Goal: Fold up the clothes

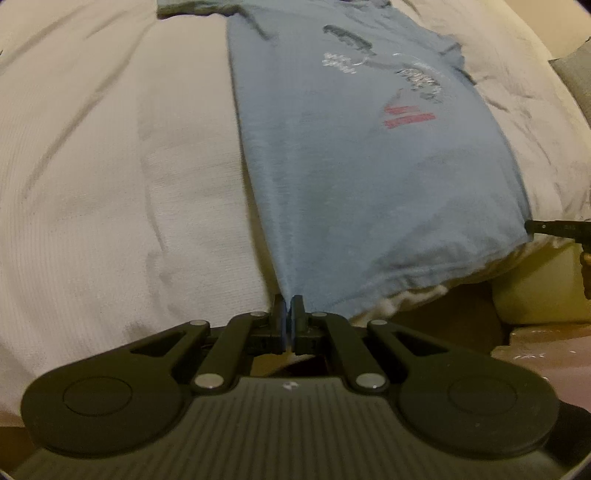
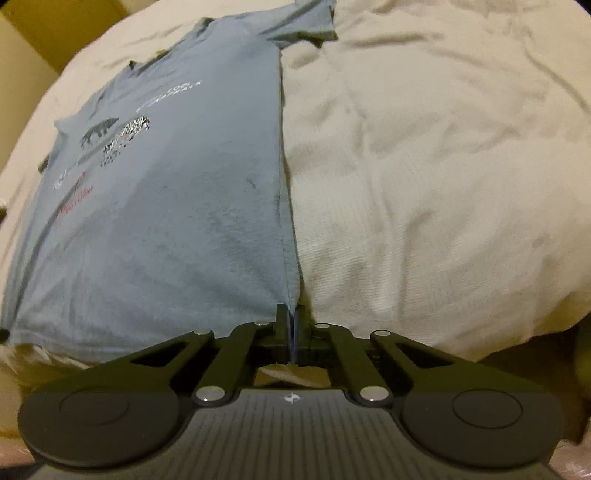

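A blue T-shirt [image 1: 351, 155] with a printed front lies face up on a white bed cover [image 1: 110, 166], its hem toward me. My left gripper [image 1: 289, 302] is shut on the hem's left corner, the cloth pulled taut into the jaws. In the right wrist view the same blue T-shirt [image 2: 177, 206] stretches away to the left, and my right gripper [image 2: 291, 312] is shut on the hem's right corner along the side seam. The tip of the right gripper [image 1: 554, 229] shows at the right edge of the left wrist view.
The white bed cover [image 2: 424, 166] is wrinkled and spreads wide on both sides of the shirt. The bed's front edge drops off just ahead of both grippers. A grey cushion [image 1: 572, 74] sits at the far right. A yellowish wall [image 2: 55, 26] rises behind the bed.
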The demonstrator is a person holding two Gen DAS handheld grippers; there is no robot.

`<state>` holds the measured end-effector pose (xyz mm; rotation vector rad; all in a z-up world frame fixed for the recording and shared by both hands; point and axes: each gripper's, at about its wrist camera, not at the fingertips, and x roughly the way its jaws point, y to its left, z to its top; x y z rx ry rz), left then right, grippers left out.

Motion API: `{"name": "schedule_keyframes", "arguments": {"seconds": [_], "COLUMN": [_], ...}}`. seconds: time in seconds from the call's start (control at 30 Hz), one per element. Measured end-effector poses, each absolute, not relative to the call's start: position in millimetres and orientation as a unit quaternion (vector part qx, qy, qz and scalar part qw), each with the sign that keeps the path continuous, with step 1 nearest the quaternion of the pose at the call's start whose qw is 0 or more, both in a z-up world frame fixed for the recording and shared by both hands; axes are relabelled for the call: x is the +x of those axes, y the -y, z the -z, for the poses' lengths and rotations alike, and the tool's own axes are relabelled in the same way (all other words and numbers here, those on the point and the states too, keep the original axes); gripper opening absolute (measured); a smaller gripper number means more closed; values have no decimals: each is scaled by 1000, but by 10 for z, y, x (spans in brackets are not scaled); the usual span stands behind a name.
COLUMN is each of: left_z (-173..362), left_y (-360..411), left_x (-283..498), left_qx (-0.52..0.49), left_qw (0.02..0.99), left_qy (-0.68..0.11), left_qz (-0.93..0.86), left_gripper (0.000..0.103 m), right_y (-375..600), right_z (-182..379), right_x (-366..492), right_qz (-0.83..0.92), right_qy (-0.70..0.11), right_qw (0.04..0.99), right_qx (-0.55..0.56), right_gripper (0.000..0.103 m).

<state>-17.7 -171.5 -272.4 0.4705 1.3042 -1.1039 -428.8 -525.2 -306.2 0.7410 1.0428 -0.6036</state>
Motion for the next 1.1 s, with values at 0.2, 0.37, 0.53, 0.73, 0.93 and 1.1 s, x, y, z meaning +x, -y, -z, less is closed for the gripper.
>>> {"name": "schedule_keyframes", "arguments": {"seconds": [0.2,0.37,0.53,0.73,0.93,1.1], "left_z": [2828,2718,2372,1822,1391,1207], "left_y": [1743,1713,1577,1666,1921,2114], "left_x": [-154,-120,-60,-14,-86,-204], "left_qx": [204,217,225,204,184,172], "left_qw": [635,637,668,696,701,705], "left_qy": [-582,-579,-557,-530,-493,-476], "left_qz": [466,461,438,439,481,497], "left_gripper": [0,2,14,42,67,83], "right_y": [5230,5109,4860,4493,4260,4245], "right_z": [3023,2673,2069,1400,1048,1007], "right_x": [-4095,-3904,-3635,-3245,-2957,-2866], "right_qz": [292,332,349,374,360,343], "right_qy": [-529,-542,-512,-474,-456,-452], "right_qw": [744,733,751,762,778,786], "right_qx": [287,241,228,234,239,246], "right_gripper": [3,32,56,81,86,86]}}
